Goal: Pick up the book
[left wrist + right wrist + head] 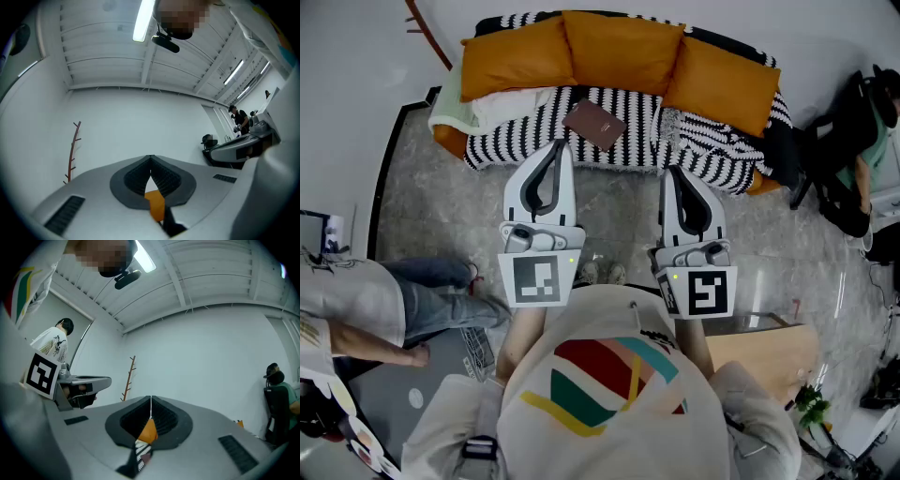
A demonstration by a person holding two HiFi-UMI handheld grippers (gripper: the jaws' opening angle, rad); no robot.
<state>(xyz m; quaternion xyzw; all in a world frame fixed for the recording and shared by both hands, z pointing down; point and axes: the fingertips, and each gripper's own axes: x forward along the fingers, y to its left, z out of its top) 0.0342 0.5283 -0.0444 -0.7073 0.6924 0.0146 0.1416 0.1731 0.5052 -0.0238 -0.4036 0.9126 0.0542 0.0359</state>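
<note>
The brown book (593,124) lies flat on the black-and-white striped throw (712,141) of a sofa with orange cushions (623,49), seen in the head view. Both grippers are held out in front of me over the stone floor, short of the sofa. My left gripper (561,143) points at the sofa's front edge just below and left of the book, with its jaws together and nothing between them. The right gripper (668,171) is to the book's lower right, also shut and empty. In both gripper views the closed tips (150,159) (150,401) point at a white wall.
A person (366,300) sits on the floor at the left. Another person (862,141) sits on a black chair at the right. A wooden tabletop (769,352) and a small plant (811,405) are at my lower right. A red branch-like rack (72,150) stands by the wall.
</note>
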